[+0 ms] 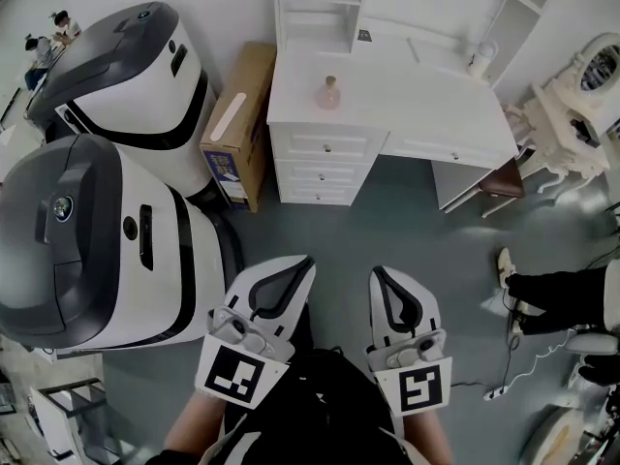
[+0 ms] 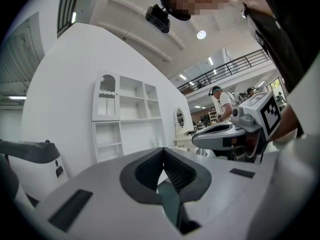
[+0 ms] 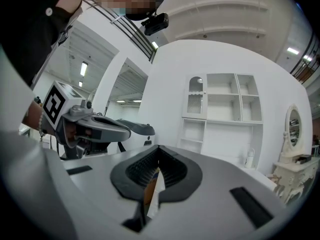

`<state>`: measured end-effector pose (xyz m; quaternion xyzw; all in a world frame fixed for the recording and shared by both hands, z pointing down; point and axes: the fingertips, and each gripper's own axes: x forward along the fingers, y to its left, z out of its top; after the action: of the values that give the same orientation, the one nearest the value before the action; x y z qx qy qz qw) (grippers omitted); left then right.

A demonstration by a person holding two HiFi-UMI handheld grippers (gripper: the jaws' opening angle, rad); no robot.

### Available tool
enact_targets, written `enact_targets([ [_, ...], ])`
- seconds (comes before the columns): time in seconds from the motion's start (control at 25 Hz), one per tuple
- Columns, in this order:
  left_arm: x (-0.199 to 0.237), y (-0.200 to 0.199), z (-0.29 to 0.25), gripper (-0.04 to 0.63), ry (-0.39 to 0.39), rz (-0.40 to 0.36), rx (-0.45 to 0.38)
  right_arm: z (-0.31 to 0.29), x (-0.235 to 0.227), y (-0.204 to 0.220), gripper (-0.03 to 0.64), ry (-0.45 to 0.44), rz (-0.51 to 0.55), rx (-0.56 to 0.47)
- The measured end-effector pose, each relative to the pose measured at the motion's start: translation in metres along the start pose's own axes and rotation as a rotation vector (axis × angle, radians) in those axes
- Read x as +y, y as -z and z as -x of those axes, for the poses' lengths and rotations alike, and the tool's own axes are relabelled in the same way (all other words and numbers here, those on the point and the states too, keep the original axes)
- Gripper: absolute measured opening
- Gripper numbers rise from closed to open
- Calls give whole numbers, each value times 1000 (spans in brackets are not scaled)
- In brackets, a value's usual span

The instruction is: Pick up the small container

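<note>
Holding left gripper [image 1: 304,263] and right gripper [image 1: 378,275] shut and empty, probably because the pink container [image 1: 330,93] near the left edge of the surface [image 1: 436,114] is well off.

The floor [image 1: 407,221] is grey and smooth. A white desk [image 1: 387,114] stands against the white wall [image 1: 232,8], with three drawers [image 1: 325,168] on its left side and an open shelf unit [image 1: 320,8] on top. A brown cardboard box [image 1: 242,124] leans just beside the desk. Left of the box stand two large white and dark grey machines [image 1: 97,240]. Right of the desk there is a chair [image 1: 504,177] with a dark red seat, and near it an ornate white dressing table [image 1: 567,114] with an oval mirror [image 1: 603,66]. Round ceiling lights [image 2: 201,34] shine above, and a railing [image 2: 235,66] runs along an upper level.
</note>
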<state>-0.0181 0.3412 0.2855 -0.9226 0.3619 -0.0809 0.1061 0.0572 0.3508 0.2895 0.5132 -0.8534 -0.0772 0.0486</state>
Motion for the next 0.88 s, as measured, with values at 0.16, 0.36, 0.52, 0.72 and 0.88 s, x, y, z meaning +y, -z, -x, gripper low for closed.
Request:
enact_targets([
  [0.16,28,3,-22,2,3,7,-7,-32,-15,-1,2,7,7,4],
  [0.36,63,5,-50,2,7,9,-12,-69,-34,-1,2,18,20,24],
  [0.52,91,7,-69,2,13,15,-21,-100,-46,-5,2,29,31,27],
  [0.72,122,14,-91,2,19,24,-33,-131,-59,-3,2,45,50,45],
  [0.88,140,18,-106,2,25,13,-42,-148,-71,3,2,69,55,52],
])
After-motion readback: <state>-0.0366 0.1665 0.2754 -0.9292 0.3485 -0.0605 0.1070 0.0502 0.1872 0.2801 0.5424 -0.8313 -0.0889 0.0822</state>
